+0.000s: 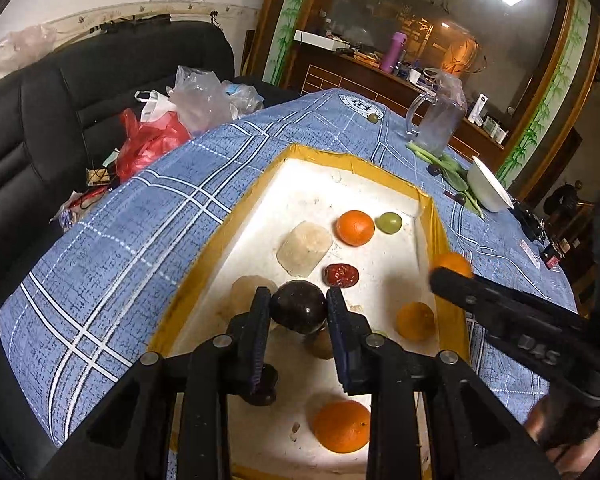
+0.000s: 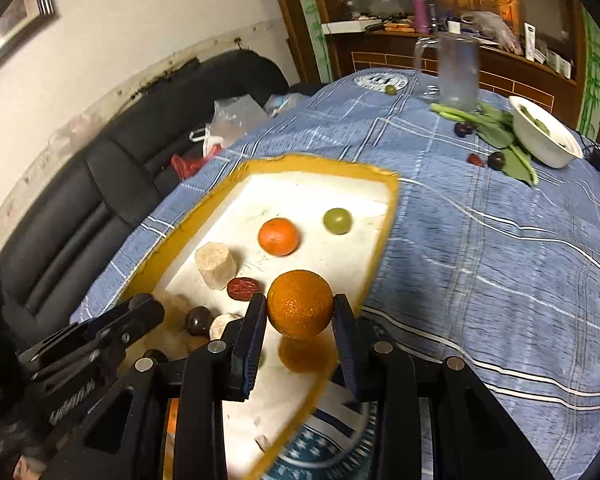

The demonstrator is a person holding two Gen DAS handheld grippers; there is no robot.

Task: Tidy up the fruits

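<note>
A white foam tray with yellow taped rim (image 1: 380,162) (image 2: 340,168) lies on the blue plaid tablecloth. My left gripper (image 1: 298,308) is shut on a dark plum (image 1: 298,306) held just above the tray's near half. My right gripper (image 2: 300,310) is shut on an orange (image 2: 300,308) over the tray's right rim; that orange also shows in the left wrist view (image 1: 452,264). In the tray lie an orange (image 1: 355,227), a green grape (image 1: 389,222), a red date (image 1: 342,275), pale lumps (image 1: 305,247), and more oranges (image 1: 415,321) (image 1: 342,426).
On the cloth beyond the tray stand a glass pitcher (image 2: 458,70), a white bowl (image 2: 544,132), green leaves (image 2: 496,128), dark plums (image 2: 496,160), a red date (image 2: 476,159) and a lone grape (image 2: 390,89). A black sofa with plastic bags (image 1: 152,140) is at the left.
</note>
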